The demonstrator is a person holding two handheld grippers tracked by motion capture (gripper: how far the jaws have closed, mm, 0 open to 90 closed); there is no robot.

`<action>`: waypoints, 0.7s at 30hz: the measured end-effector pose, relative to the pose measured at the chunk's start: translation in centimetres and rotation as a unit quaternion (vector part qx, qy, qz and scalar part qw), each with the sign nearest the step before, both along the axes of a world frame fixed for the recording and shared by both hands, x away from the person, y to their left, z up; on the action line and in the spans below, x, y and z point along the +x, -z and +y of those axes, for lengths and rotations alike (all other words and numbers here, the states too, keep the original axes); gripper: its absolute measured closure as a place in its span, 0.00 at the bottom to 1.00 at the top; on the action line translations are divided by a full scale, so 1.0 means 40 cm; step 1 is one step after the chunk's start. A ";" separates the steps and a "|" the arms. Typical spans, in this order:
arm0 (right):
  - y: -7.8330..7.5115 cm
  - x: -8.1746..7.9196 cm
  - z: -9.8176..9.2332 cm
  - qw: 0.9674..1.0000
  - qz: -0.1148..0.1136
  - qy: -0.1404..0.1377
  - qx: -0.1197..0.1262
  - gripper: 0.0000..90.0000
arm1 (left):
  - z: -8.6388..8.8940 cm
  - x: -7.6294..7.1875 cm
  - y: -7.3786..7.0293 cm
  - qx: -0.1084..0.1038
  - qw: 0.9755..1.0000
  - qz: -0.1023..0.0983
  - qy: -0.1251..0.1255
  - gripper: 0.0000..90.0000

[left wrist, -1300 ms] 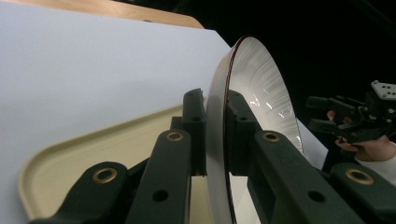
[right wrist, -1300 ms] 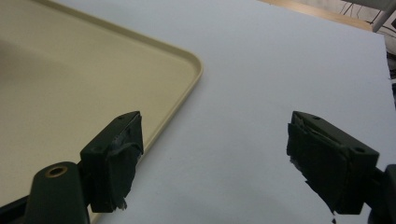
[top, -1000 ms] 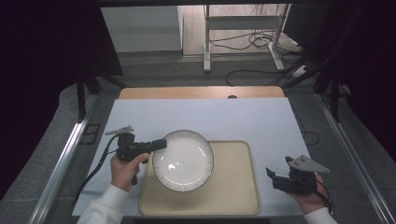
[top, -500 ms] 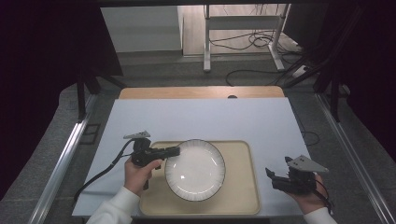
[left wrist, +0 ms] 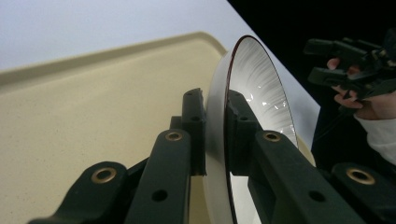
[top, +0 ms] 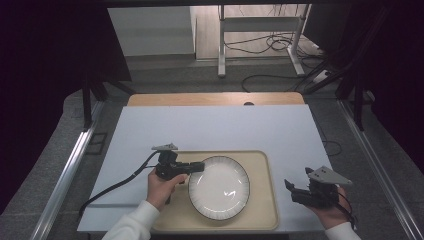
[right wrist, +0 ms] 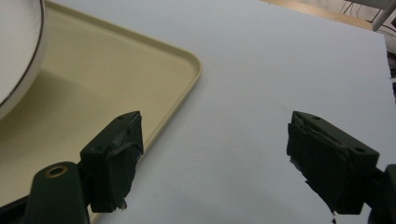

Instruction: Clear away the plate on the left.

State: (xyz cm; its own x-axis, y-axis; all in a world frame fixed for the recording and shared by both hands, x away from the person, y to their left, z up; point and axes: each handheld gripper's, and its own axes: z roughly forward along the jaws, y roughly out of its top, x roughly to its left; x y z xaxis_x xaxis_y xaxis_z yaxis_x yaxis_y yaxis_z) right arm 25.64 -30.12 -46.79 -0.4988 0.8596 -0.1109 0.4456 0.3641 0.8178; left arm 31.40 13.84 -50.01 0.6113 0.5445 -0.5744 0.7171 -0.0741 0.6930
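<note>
Surface: white worktop carrying a beige tray.
Plate: white plate over the tray's middle, round, so no long axis.
Left hand-held gripper: clamped on the plate's left rim, nearer hand.
Right hand-held gripper: jaws wide apart, holding nothing, right of the tray.
Writing: none legible.

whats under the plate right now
The beige tray lies under the white plate, which the left gripper clamps at its rim. The tray surface beneath the plate is hidden.
</note>
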 end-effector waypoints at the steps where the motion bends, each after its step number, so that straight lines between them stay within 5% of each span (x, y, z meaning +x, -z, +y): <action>1: 0.000 0.000 0.000 1.000 0.000 0.000 0.000 0.21 | -0.001 0.001 0.003 0.001 1.000 0.002 0.001 0.90; 10: 0.001 0.001 0.000 1.000 -0.001 -0.002 -0.002 0.21 | -0.008 0.010 0.023 0.020 1.000 0.005 -0.003 0.90; 17: 0.002 -0.001 0.002 1.000 0.000 -0.003 -0.005 0.21 | -0.017 0.030 0.063 0.096 0.995 0.017 -0.020 0.93; 21: 0.004 0.000 0.002 1.000 0.001 -0.003 -0.005 0.21 | -0.019 0.034 0.070 0.103 0.994 0.015 -0.015 0.92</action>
State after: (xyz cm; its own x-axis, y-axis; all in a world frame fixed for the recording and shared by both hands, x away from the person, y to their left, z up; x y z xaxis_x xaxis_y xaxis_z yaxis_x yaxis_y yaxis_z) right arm 25.63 -30.05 -46.94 -0.5041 0.8555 -0.1184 0.4459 0.3753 0.8126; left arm 32.76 13.09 -52.83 0.5763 0.6708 -0.4668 0.7420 -0.1899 0.6430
